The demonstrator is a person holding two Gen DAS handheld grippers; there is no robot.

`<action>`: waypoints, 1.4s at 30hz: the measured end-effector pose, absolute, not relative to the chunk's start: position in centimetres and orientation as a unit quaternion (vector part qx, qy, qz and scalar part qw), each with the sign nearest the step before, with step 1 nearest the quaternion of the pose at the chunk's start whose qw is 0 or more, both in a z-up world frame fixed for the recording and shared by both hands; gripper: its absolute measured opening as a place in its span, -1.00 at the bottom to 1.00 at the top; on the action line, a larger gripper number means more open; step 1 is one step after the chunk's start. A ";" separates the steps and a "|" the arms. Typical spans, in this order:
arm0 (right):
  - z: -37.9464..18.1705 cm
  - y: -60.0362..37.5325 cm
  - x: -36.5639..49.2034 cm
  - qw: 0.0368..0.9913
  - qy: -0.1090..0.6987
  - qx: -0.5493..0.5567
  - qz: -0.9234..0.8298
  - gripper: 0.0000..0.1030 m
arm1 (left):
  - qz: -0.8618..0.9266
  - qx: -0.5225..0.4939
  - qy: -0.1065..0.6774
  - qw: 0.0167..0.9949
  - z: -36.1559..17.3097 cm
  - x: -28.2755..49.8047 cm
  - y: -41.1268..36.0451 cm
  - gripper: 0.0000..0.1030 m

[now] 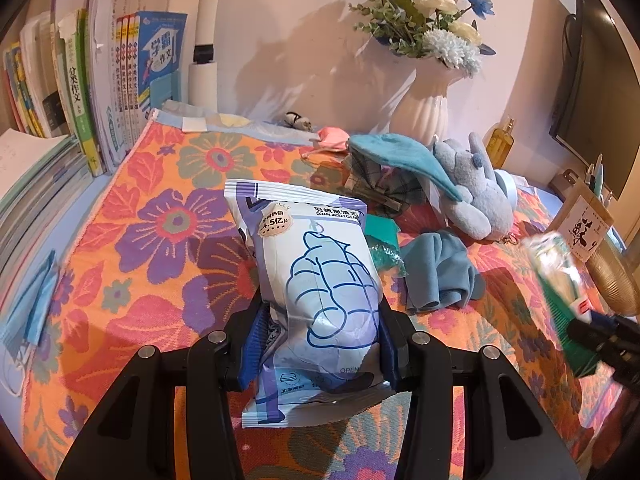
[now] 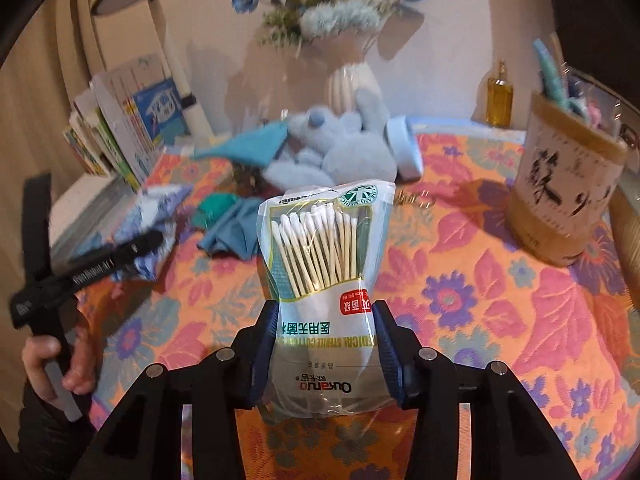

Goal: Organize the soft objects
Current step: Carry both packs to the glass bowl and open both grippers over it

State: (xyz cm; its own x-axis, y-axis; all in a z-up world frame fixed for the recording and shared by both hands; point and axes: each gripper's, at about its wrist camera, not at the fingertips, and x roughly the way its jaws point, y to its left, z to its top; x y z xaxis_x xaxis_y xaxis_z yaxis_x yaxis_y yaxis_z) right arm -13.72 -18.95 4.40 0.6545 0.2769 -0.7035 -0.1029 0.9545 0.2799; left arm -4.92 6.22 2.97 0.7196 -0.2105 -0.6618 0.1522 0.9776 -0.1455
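Wipes pack (image 1: 320, 280) clamped between left jaws; swab bag (image 2: 326, 280) between right.

Floral orange tablecloth (image 1: 168, 240) covers the table. Along the back wall: upright row of books (image 1: 120, 92) at left, white ribbed vase (image 1: 424, 100) of blue and white flowers (image 1: 432, 20), amber glass bottle (image 1: 499, 142). Pen holder (image 2: 568, 192) with black calligraphy stands at right, pens inside.

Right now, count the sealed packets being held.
2. The wipes packet sits in the left gripper; the cotton swab packet in the right gripper. Clutter may hide others.
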 end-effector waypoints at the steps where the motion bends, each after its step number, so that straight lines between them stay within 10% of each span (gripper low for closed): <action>1: 5.0 -19.2 -13.9 0.906 0.395 0.112 0.102 -0.12 | -0.102 -0.039 0.355 0.928 3.2 -5.2 6.1 -0.15; 21: 16.7 -36.6 -22.9 0.950 0.234 0.199 -0.056 -0.11 | -0.357 0.002 0.212 0.910 17.7 -11.7 -12.8 -0.17; 35: 10.3 -51.8 -22.7 0.871 0.298 0.332 -0.208 0.18 | -0.482 0.031 0.294 0.825 15.2 -9.1 -35.5 -0.15; 38: 8.9 -53.1 -22.1 0.855 0.306 0.356 -0.219 0.78 | -0.491 0.038 0.312 0.813 13.6 -8.3 -37.7 0.29; 39: 8.6 -53.4 -22.3 0.853 0.305 0.363 -0.216 0.78 | -0.481 0.038 0.319 0.816 13.0 -7.9 -38.2 0.60; 42: 8.6 -53.7 -23.5 0.851 0.300 0.368 -0.223 0.78 | -0.489 0.034 0.325 0.809 12.3 -8.4 -37.7 0.67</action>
State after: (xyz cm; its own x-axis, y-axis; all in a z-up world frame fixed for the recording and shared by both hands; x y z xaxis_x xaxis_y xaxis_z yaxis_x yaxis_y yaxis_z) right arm -23.48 -53.71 8.58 0.7200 -0.1584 -0.6757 0.6012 0.6288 0.4931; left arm -8.40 -37.67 12.33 0.3110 -0.7683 -0.5595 0.8127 0.5202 -0.2624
